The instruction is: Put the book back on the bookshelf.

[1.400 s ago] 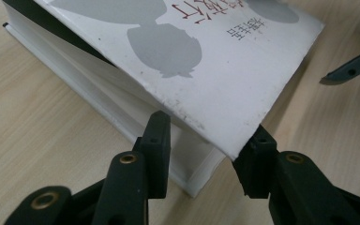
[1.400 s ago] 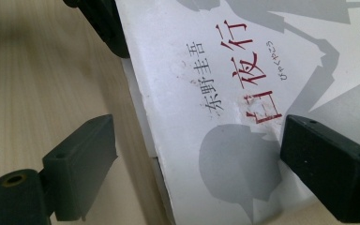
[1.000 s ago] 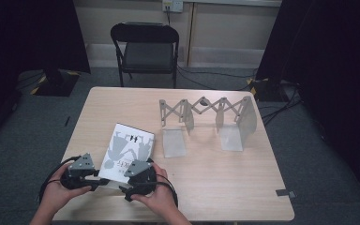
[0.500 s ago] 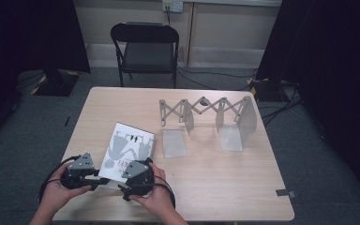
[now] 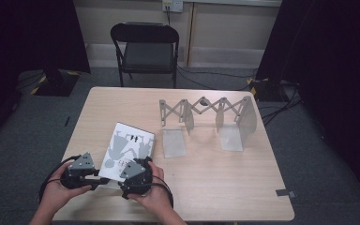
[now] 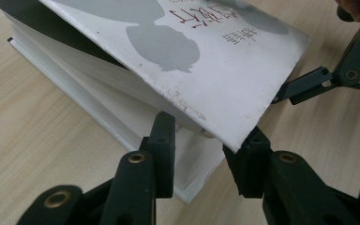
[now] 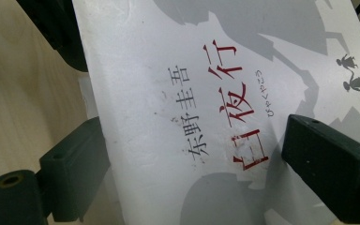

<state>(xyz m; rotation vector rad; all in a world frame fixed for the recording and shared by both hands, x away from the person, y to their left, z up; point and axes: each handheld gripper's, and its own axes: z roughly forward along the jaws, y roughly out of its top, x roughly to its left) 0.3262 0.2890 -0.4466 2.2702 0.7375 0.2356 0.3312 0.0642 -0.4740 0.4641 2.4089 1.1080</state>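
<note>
A white book [image 5: 129, 147] with grey silhouettes and red and black lettering lies at the table's near left. My left gripper [image 5: 99, 176] is at its near corner. In the left gripper view its jaws [image 6: 206, 150] are shut on that corner, one on the page block, the other under the raised front cover [image 6: 192, 51]. My right gripper [image 5: 123, 165] meets the book's near edge. Its jaws [image 7: 197, 140] stand wide apart and open; the cover [image 7: 187, 93] runs between them, over the left jaw and behind the right one. The right gripper's finger [image 6: 318, 79] touches the cover's edge.
A grey folding metal rack [image 5: 206, 115] stands on the wooden table [image 5: 215, 187] at the middle and right rear. A black chair [image 5: 145, 47] is behind the table. Cables lie on the floor at the right.
</note>
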